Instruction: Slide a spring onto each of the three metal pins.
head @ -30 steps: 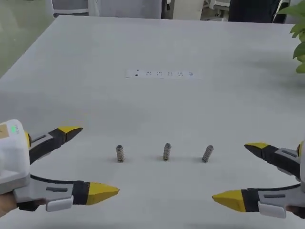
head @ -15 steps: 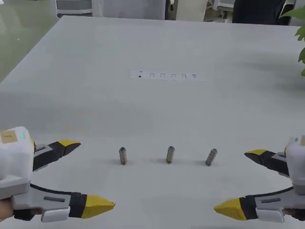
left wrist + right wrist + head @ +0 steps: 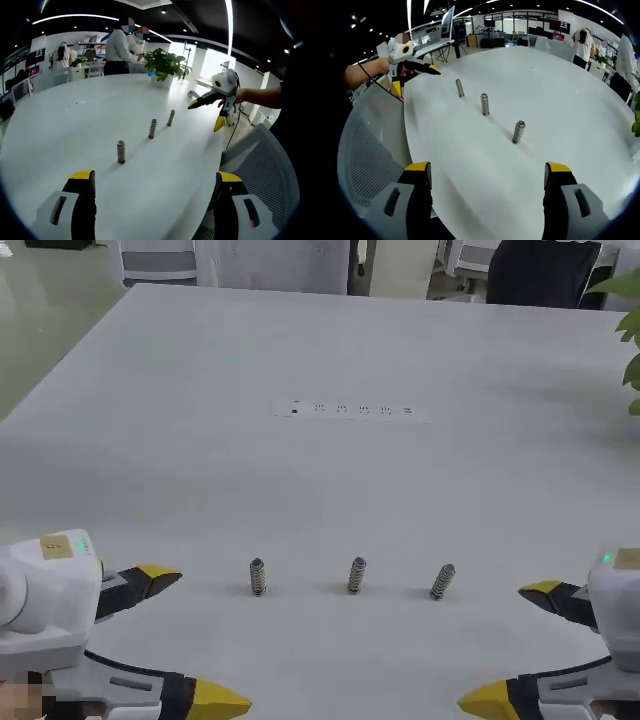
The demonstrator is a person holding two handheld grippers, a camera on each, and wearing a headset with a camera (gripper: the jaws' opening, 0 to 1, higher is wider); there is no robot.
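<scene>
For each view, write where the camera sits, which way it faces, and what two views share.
Head view: from the head, down at three springs; left gripper and right gripper at bottom.
Left gripper view: along the row toward the right gripper in a hand; own jaws.
Right gripper view: opposite way; own jaws.
All share springs.

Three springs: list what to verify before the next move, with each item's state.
1. Left spring stands upright on the table: ok.
2. Middle spring stands about upright: ok.
3. Right spring stands upright: not ok, its top leans to the right in the head view.
4. Left gripper open, empty and apart from the springs: ok.
5. Right gripper open, empty and apart from the springs: ok.
6. A pin sits inside each spring, fully seated: cannot tell, the coils hide it.
</scene>
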